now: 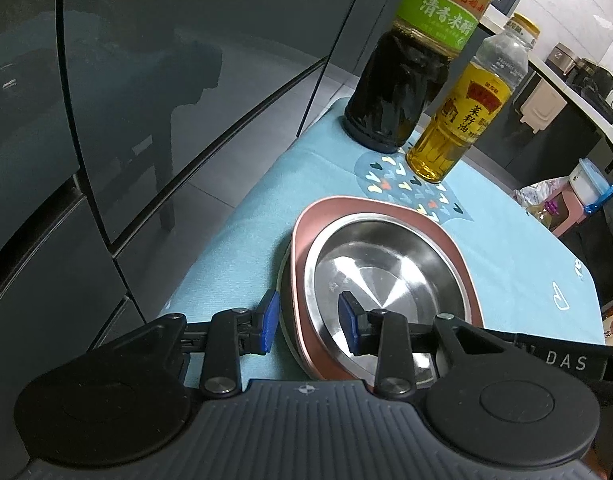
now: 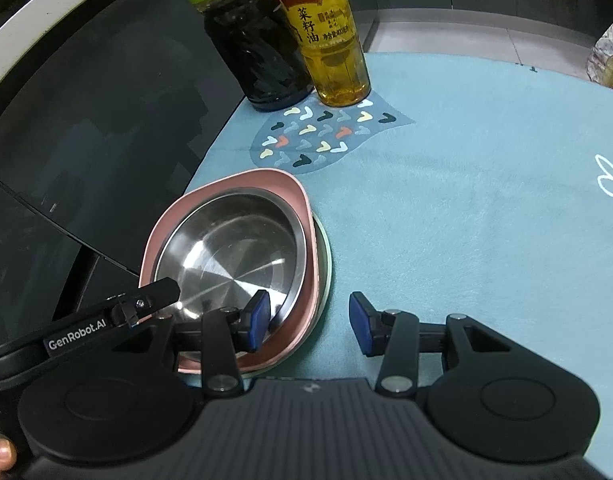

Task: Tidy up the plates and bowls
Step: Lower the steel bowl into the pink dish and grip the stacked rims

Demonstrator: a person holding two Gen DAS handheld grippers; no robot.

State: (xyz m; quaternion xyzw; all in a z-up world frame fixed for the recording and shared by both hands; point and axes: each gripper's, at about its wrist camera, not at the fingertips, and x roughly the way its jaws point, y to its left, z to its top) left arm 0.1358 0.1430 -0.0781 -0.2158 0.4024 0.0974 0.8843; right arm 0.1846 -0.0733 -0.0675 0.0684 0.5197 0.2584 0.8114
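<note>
A steel bowl (image 1: 380, 266) sits inside a pink plate (image 1: 390, 210), stacked on a pale green plate whose edge shows in the right wrist view (image 2: 326, 264). The stack stands on the blue tablecloth near its left edge. My left gripper (image 1: 308, 322) is open, its jaws astride the stack's near left rim, one pad over the bowl. My right gripper (image 2: 308, 322) is open, astride the stack's right rim, its left pad over the steel bowl (image 2: 230, 250) and pink plate (image 2: 242, 178). The left gripper's finger also shows in the right wrist view (image 2: 154, 294).
A dark vinegar bottle (image 1: 406, 80) and a yellow oil bottle (image 1: 462, 116) stand behind the stack. Both show in the right wrist view, vinegar (image 2: 254, 48) and oil (image 2: 330, 40). The table edge (image 1: 230, 220) drops off at the left beside grey cabinets (image 1: 106, 120).
</note>
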